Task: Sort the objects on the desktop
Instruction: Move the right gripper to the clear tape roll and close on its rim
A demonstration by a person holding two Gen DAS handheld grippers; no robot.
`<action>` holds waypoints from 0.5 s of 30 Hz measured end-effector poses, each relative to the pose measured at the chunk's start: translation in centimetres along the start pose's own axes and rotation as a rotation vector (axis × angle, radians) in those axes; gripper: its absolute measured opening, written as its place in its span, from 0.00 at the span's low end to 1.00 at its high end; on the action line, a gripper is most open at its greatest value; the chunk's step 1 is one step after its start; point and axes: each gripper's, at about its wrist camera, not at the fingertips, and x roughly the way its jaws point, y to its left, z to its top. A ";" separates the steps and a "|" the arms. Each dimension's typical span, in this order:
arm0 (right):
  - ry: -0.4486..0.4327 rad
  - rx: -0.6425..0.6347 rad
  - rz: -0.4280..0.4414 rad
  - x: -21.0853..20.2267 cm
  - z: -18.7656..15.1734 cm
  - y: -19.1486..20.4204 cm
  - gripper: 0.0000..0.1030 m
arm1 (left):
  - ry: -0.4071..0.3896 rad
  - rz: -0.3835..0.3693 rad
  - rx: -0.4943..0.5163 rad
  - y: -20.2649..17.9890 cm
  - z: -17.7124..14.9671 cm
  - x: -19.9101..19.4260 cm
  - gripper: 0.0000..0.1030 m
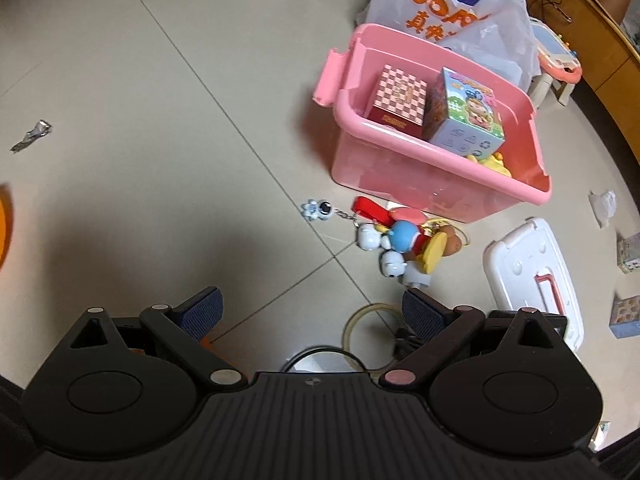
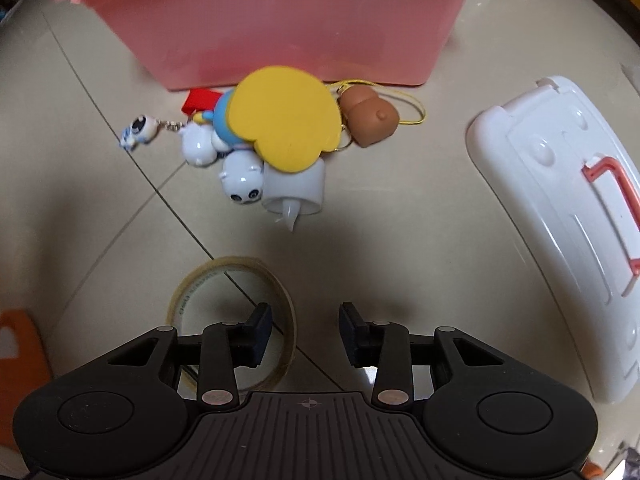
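Tape roll (image 2: 234,322) w/ rim between right tool (image 2: 306,330) fingers, spread, not pinching

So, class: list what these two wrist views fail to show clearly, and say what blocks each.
- Pink bin, right wrist view: rim and contents cut off by the top edge.
- Tape roll, right wrist view: near side hidden behind the right gripper.
- Yellow toy in the bin, left wrist view: mostly hidden by the front wall.
- Small boxes, left wrist view: cut by the right edge.

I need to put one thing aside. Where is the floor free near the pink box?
Free: the tiles left of the pink box, and between the toy pile and white lid. Crowded: directly before the box.
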 end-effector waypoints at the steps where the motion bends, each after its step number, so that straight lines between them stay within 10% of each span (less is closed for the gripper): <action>1: 0.006 -0.005 -0.005 0.2 -0.1 0.1 0.33 | 0.003 -0.006 0.004 -0.1 0.0 0.1 0.95; 7: 0.012 -0.062 -0.054 0.6 -0.5 1.4 0.38 | 0.022 -0.002 0.022 -0.5 0.1 0.7 0.95; 15: 0.025 -0.124 -0.039 0.6 -1.4 2.6 0.05 | 0.028 0.007 0.007 -0.2 0.1 0.9 0.95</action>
